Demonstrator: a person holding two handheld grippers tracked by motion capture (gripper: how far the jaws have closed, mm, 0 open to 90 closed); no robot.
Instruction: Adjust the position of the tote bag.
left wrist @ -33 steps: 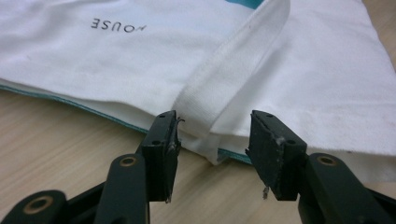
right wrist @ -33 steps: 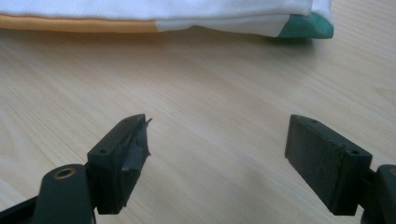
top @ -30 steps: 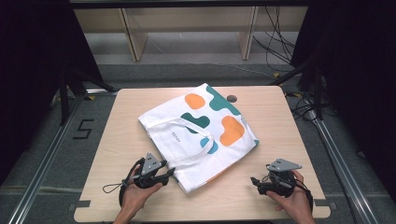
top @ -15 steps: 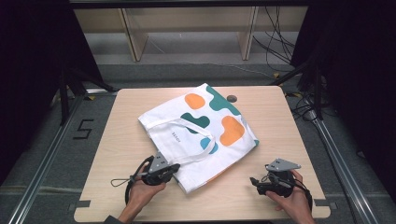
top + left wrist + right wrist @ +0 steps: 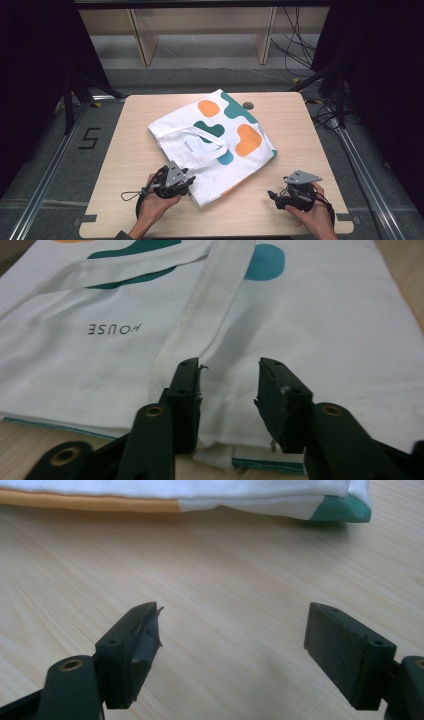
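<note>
A white tote bag with orange and teal blobs lies flat in the middle of the wooden table. My left gripper sits at the bag's near left edge. In the left gripper view the left gripper is open and its jaws have just been opening. They straddle the bag's white cloth without pressing it, and a white strap runs up beside the left jaw. My right gripper rests near the front right, pointing left. In its own view it stands wide open over bare wood, short of the bag's edge.
A small dark round spot marks the table just behind the bag. Bare wood lies left and right of the bag. A cable loop trails left of the left gripper. Metal rails run along the floor on both sides.
The left gripper has edged a little to the right, onto the bag's near edge. The right gripper has stayed where it was.
</note>
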